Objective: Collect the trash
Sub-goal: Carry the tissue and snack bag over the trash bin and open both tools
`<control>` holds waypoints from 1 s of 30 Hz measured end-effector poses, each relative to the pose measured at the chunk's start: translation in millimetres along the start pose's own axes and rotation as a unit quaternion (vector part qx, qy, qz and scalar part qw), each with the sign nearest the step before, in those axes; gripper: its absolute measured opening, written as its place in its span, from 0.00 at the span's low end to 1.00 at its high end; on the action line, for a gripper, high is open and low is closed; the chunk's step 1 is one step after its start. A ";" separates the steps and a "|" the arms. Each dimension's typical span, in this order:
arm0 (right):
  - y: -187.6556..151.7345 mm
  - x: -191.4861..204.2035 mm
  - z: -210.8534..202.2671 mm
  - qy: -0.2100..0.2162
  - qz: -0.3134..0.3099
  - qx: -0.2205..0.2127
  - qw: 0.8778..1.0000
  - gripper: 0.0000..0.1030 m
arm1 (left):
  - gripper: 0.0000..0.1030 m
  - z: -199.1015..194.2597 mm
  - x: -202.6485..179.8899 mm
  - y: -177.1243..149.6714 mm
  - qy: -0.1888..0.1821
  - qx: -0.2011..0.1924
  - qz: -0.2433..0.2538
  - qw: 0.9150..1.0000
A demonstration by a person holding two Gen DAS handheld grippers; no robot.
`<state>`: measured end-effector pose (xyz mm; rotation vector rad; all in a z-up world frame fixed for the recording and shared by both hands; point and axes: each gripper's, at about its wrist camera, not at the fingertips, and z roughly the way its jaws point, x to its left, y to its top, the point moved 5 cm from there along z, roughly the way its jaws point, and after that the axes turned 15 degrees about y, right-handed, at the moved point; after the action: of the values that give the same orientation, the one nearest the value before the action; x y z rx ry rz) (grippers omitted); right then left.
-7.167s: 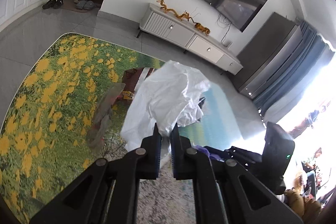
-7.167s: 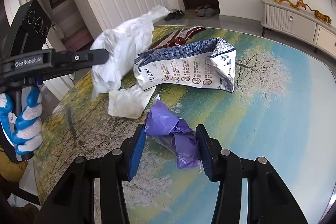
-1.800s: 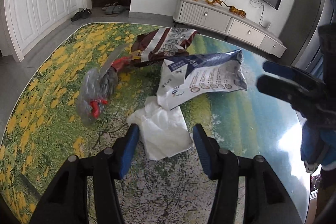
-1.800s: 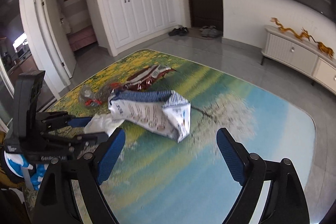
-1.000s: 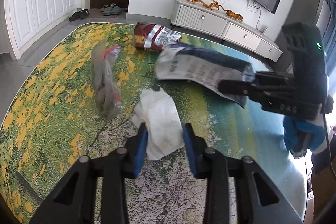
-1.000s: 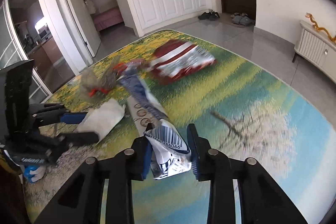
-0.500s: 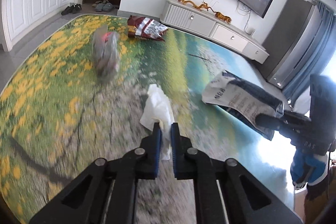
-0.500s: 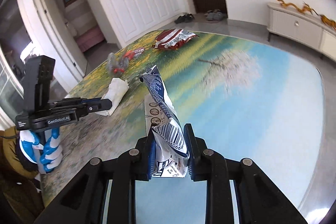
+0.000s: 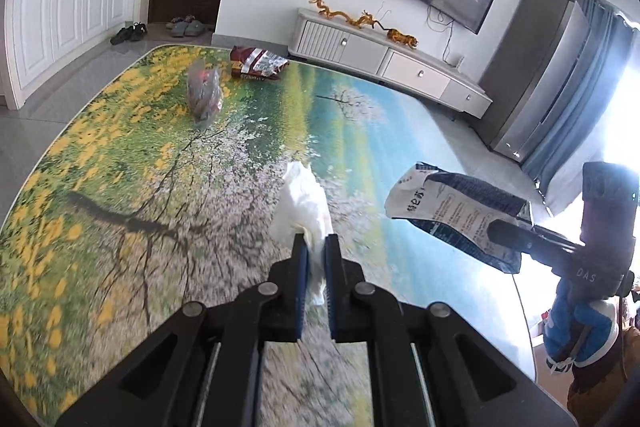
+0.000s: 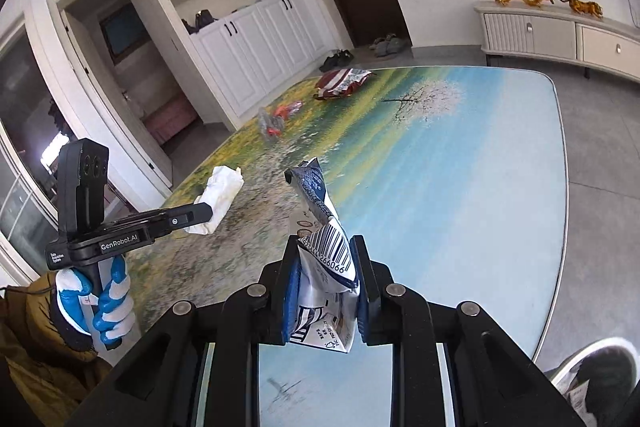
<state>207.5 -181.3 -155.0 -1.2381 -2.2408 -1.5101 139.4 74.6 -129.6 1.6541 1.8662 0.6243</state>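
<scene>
A: Two pieces are up off the worktop [image 9: 120,155]: left gripper [image 9: 316,255] has its jaws closed on the white tissue [image 9: 304,203], right gripper [image 10: 326,279] pinches the blue-and-white packet [image 10: 324,259].

B: Carrying step, then. Next they need a bin, which is not in view; the red wrapper [image 9: 258,64] and clear bag [image 9: 204,93] lie at the far edge.

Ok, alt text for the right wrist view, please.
The right gripper clamps a crumpled blue-and-white barcoded wrapper above a landscape-printed table. At left, the left gripper in a gloved hand holds a white tissue; a red snack bag lies far off.
</scene>
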 end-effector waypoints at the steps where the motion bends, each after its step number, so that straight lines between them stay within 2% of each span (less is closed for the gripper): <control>1: -3.1 3.2 -3.5 0.001 0.001 -0.004 1.000 0.22 | 0.07 -4.9 -1.0 -1.4 0.000 -0.002 0.001 1.000; 10: -20.2 13.3 -54.8 -0.002 0.018 -0.070 0.997 0.23 | 0.07 -39.8 -38.3 -4.8 -0.020 -0.025 0.039 0.999; 17: -43.4 -12.9 -116.9 -0.047 0.049 -0.130 0.989 0.23 | 0.07 -40.8 -110.1 -4.5 -0.066 -0.017 0.106 0.992; 24: -95.1 -67.7 -193.0 -0.142 0.120 -0.183 0.965 0.23 | 0.07 -27.4 -214.8 -19.9 -0.123 0.008 0.200 0.972; 30: -142.5 -115.7 -228.8 -0.227 0.183 -0.182 0.939 0.23 | 0.07 -11.2 -299.5 -43.5 -0.159 0.033 0.269 0.949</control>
<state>113.6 -453.9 -208.4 -2.1686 -1.8355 -1.6581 123.8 -227.7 -119.3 2.1818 1.2205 0.4675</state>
